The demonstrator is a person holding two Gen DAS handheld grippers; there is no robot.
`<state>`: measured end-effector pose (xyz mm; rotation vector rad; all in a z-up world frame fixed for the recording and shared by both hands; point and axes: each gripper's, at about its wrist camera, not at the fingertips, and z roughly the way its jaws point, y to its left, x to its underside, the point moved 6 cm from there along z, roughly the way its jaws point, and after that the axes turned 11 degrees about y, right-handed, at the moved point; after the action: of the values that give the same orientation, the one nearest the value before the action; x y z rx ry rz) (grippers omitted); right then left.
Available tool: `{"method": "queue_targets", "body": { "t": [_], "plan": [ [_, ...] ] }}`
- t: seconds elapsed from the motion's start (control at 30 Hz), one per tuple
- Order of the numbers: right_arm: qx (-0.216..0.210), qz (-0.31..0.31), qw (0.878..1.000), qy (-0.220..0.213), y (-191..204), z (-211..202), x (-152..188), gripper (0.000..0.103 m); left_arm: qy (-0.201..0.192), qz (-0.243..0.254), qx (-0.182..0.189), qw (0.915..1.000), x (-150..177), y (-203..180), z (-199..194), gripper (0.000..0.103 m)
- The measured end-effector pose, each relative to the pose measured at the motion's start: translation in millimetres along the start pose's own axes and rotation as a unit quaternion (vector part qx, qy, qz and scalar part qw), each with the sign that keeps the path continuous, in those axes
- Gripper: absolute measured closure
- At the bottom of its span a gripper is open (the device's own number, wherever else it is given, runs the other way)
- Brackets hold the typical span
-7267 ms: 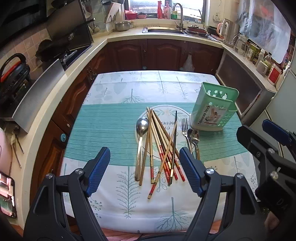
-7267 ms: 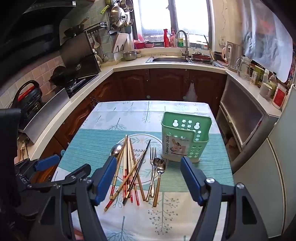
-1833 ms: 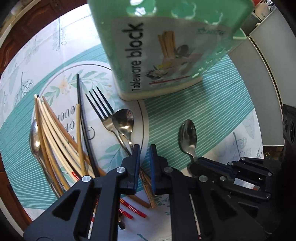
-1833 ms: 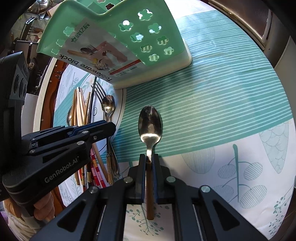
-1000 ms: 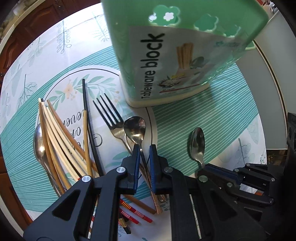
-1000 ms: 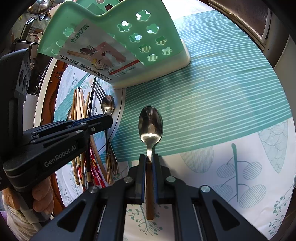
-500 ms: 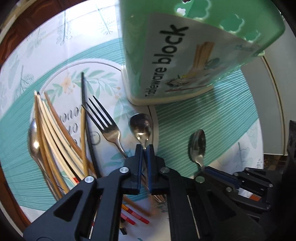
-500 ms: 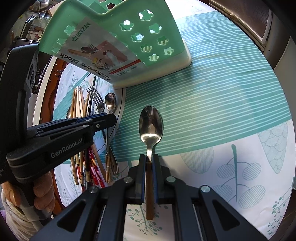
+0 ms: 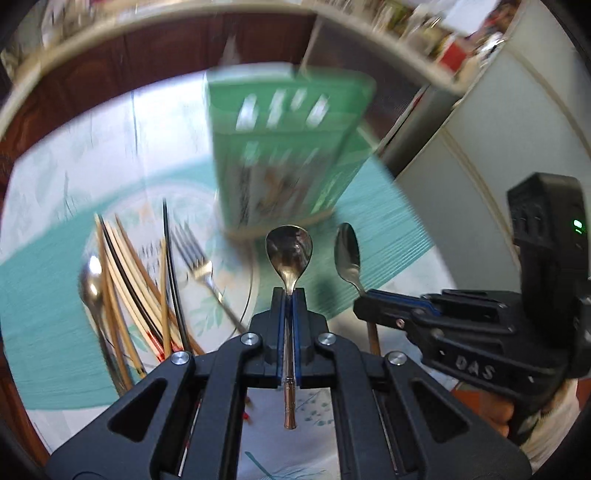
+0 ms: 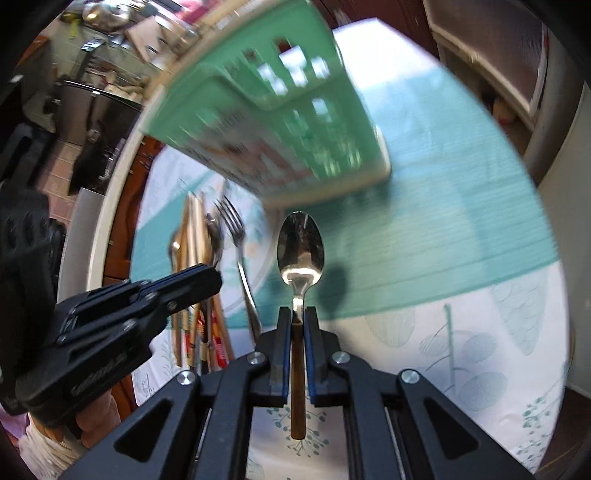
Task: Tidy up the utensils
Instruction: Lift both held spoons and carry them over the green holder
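A spoon (image 9: 289,254) is being clamped in the left tongs (image 9: 289,295), another spoon (image 10: 301,254) in the right tongs (image 10: 297,314), bowls pointed forward toward the green holder (image 9: 284,147) standing just ahead on the worktop (image 10: 461,229).

tablecloth (image 9: 55,236) (teal-striped) bears chopsticks (image 9: 125,273); fork (image 9: 195,258); caddy (image 9: 288,155)

I was working in a home kitchen. Dark wooden cabinets (image 9: 155,48) under a pale countertop (image 9: 388,40) curved across twelve o'clock, with blurred jars at one o'clock. At ten o'clock in the right wrist view hung steel pots (image 10: 99,16) above a black stove area (image 10: 92,136). A patterned tablecloth (image 10: 461,258) covered the table.
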<state>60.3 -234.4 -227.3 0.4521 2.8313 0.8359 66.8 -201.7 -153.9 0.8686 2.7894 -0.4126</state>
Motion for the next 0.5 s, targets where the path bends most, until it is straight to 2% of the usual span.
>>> {"method": "queue_targets", "body": {
  "t": [0.1, 0.23, 0.37, 0.5],
  "plan": [
    [0.002, -0.025, 0.998, -0.06, 10.1, -33.9, -6.2, 0.097, -0.067, 0.005, 0.012, 0.9977, -20.8, -12.5, -40.4, 0.102],
    [0.01, -0.062, 0.98, -0.186, 25.1, -89.9, -22.7, 0.097, -0.155, 0.009, 0.02, 0.9877, -59.7, -18.4, -91.6, 0.102],
    [0.018, -0.099, 0.955, -0.28, 39.1, -127.3, -49.8, 0.097, -0.196, -0.004, 0.019, 0.9803, -98.2, -21.6, -127.6, 0.102],
    [0.043, -0.132, 0.93, -0.34, 46.2, -141.5, -80.7, 0.097, -0.212, -0.03, 0.01, 0.9767, -130.5, -10.5, -129.2, 0.102]
  ]
}}
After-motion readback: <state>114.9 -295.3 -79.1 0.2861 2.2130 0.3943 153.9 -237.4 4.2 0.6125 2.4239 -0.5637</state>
